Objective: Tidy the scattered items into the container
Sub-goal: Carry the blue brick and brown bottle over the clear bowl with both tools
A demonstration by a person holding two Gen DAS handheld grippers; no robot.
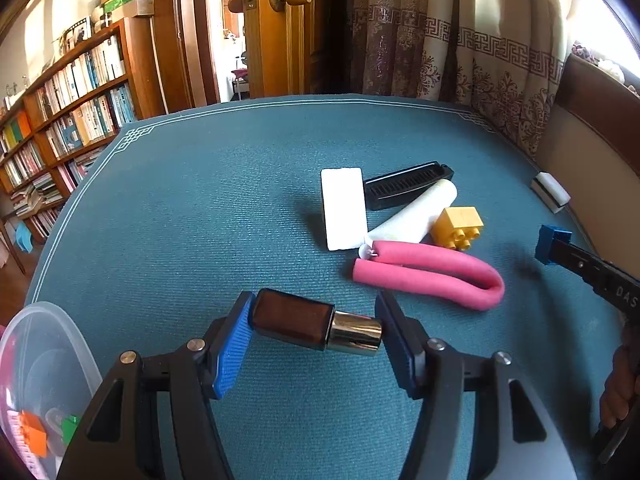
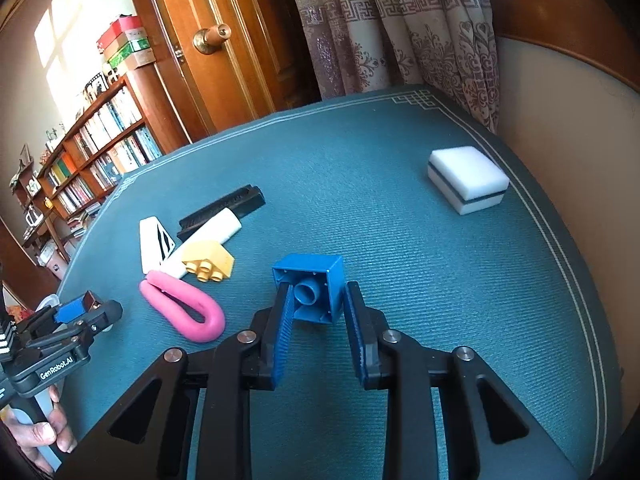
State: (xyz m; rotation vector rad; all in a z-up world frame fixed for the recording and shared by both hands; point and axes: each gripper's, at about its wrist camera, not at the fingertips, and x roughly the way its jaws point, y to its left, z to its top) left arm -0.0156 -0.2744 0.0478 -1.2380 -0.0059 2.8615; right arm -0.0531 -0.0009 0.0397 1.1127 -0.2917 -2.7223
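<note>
My left gripper (image 1: 314, 332) is shut on a brown bottle (image 1: 294, 320) with a gold cap, held sideways just above the blue mat (image 1: 224, 200). A clear plastic container (image 1: 60, 328) sits at its lower left, holding orange and green bricks. My right gripper (image 2: 318, 312) is shut on a hollow blue brick (image 2: 312, 284), its open underside facing the camera. On the mat lie a bent pink foam tube (image 1: 432, 276), a yellow brick (image 1: 458, 226), a white tube (image 1: 412, 216), a white block (image 1: 344, 208) and a black comb (image 1: 408, 184).
A white sponge with a dark stripe (image 2: 466, 184) rests near the mat's far right edge, beside a padded bench and curtains. A bookshelf (image 1: 68, 120) and a wooden door (image 1: 276, 28) stand beyond the table. A hand (image 2: 44, 432) grips the left tool's handle.
</note>
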